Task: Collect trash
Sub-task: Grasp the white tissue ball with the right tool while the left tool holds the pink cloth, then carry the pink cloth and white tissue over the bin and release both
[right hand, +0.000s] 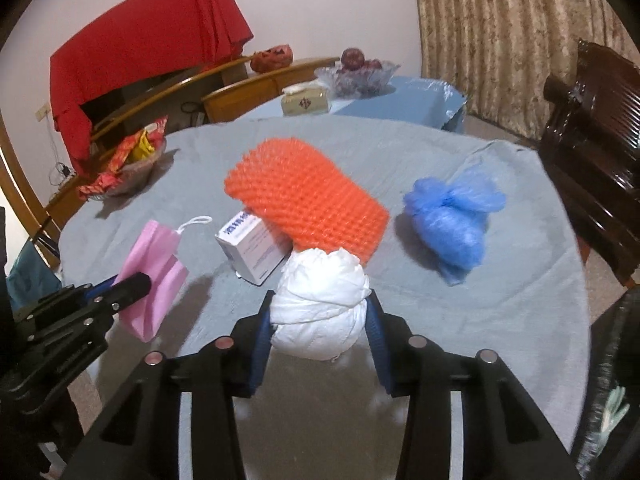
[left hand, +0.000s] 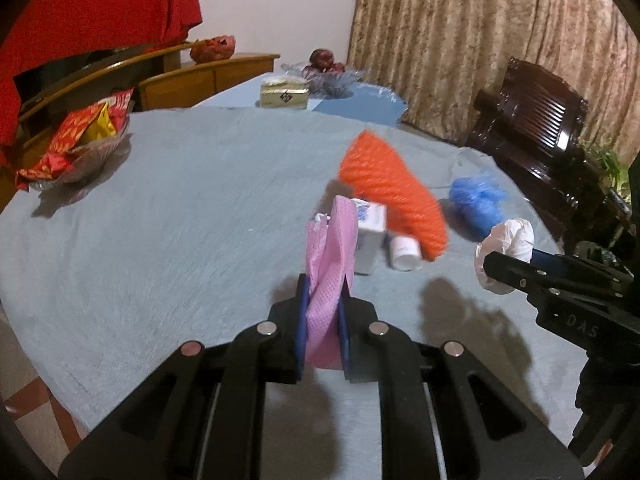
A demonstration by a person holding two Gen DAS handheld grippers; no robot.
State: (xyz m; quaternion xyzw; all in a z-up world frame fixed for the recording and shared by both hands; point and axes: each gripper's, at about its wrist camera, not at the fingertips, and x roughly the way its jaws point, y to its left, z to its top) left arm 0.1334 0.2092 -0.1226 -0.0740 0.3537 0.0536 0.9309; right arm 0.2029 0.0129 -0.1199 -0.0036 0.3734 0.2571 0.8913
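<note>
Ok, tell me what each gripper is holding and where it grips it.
The left gripper pinches the pink face mask at its lower end. The right gripper clamps the white crumpled wad across its sides.

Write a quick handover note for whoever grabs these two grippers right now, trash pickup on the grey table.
Left gripper: shut on the pink face mask, lifted above the table.
Right gripper: shut on the white crumpled wad, also off the table.
Still lying on the cloth: orange foam net, small white box, white bottle beside it, blue plastic bag.
Done: two pieces picked up. Left: drop both in a bin (none in view), then collect the other four.
</note>
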